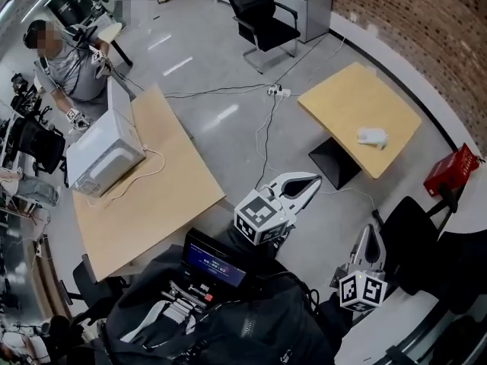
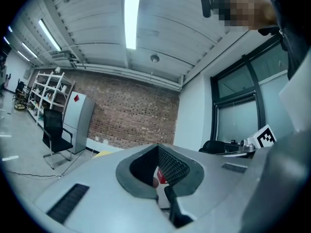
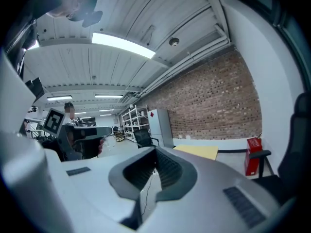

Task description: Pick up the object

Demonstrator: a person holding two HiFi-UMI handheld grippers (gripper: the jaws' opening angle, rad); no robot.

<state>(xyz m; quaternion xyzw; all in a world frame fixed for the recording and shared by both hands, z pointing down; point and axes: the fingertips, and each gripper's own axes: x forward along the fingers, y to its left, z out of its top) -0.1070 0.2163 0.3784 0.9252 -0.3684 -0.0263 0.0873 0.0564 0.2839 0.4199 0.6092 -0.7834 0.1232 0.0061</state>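
Note:
A small white object (image 1: 372, 136) lies on the small yellow table (image 1: 346, 109) across the floor, near its right edge. Both grippers hang in the air close to the person's body, well short of that table. In the head view my left gripper (image 1: 316, 179) points toward the table with its jaws together and nothing between them. My right gripper (image 1: 370, 228) is lower and to the right, also shut and empty. The left gripper view shows shut jaws (image 2: 156, 147) aimed at a brick wall. The right gripper view shows shut jaws (image 3: 155, 149) with the yellow table (image 3: 197, 152) beyond them.
A large wooden table (image 1: 152, 204) at the left carries a white appliance (image 1: 103, 157), with a person behind it. A black chair (image 1: 262, 17) stands at the back and a red basket (image 1: 453, 169) at the right. Cables (image 1: 266, 128) cross the floor. A black backpack (image 1: 228, 318) fills the foreground.

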